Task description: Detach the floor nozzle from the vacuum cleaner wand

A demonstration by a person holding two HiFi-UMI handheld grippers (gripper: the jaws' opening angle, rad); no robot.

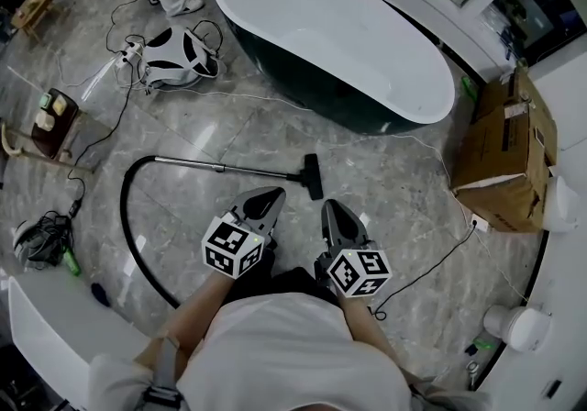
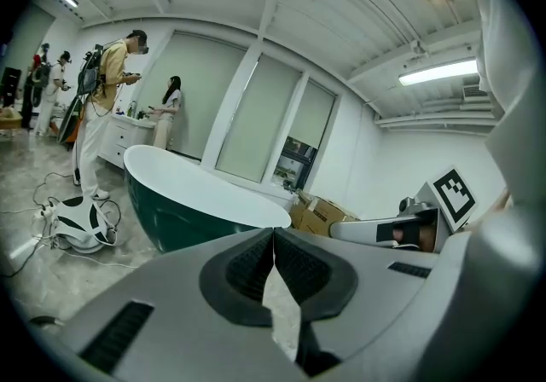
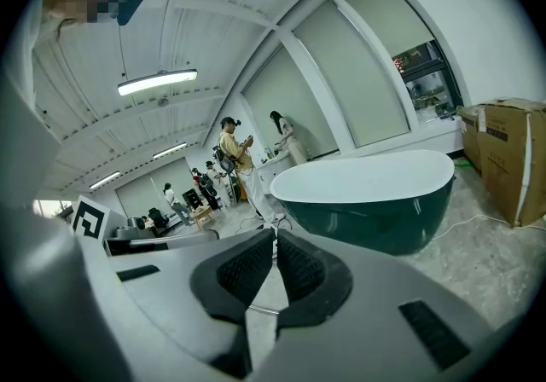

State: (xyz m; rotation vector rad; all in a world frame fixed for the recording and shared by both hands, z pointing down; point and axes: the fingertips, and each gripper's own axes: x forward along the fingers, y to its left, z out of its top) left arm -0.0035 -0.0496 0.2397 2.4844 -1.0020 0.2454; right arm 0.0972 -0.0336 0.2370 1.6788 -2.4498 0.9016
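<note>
A person stood on grey marble floor (image 1: 394,189) with the left gripper (image 1: 273,193) and right gripper (image 1: 328,207) held side by side, each with its jaws pressed together on nothing. Just ahead of their tips lay the black floor nozzle (image 1: 314,176), joined to the chrome vacuum cleaner wand (image 1: 220,164), whose black hose (image 1: 128,216) curved round on the left. Beyond the nozzle a strip of bare floor ran to the dark green oval bathtub with a white inside (image 1: 431,111). A brown cardboard box (image 1: 504,157) hemmed in the right side, and a thin dark cable (image 1: 431,270) trailed across the floor near the right gripper. A white-and-black rounded device (image 1: 179,56) sat among loose cords on the far left. Other people (image 2: 107,90) stood by a counter behind the tub.
</note>
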